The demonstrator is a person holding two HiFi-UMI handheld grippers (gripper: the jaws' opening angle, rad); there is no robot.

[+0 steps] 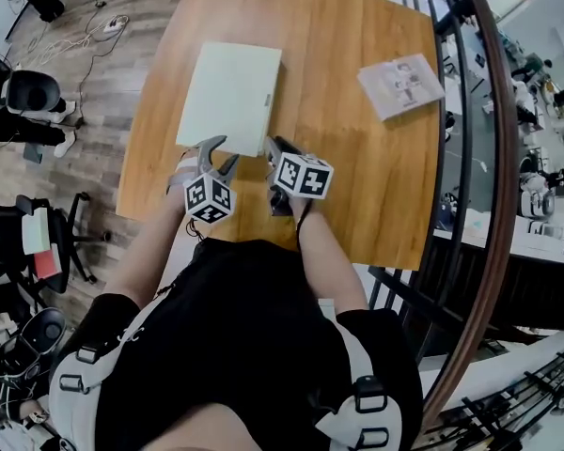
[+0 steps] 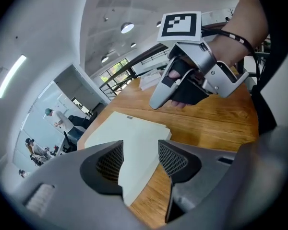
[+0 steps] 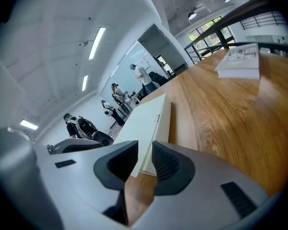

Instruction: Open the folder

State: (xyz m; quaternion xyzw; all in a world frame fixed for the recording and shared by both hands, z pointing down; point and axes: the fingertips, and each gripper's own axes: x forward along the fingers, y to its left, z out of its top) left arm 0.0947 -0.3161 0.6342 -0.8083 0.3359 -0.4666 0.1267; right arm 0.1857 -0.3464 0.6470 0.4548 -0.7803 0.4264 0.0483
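Observation:
A closed pale cream folder (image 1: 230,97) lies flat on the wooden table (image 1: 357,186), left of the middle. My left gripper (image 1: 223,153) hovers at the folder's near edge with its jaws open; in the left gripper view (image 2: 140,150) nothing is between the pads and the folder's near corner (image 2: 134,133) shows beyond the gap. My right gripper (image 1: 274,145) is just right of that corner, low over the wood. Its jaws (image 3: 145,152) stand a narrow gap apart, holding nothing, with the folder's edge (image 3: 144,123) ahead. The right gripper (image 2: 158,99) also appears in the left gripper view.
A white booklet (image 1: 401,85) lies at the table's far right corner, also seen as a booklet (image 3: 240,61) in the right gripper view. A curved railing (image 1: 489,186) runs along the table's right side. Office chairs (image 1: 33,97) stand on the floor to the left.

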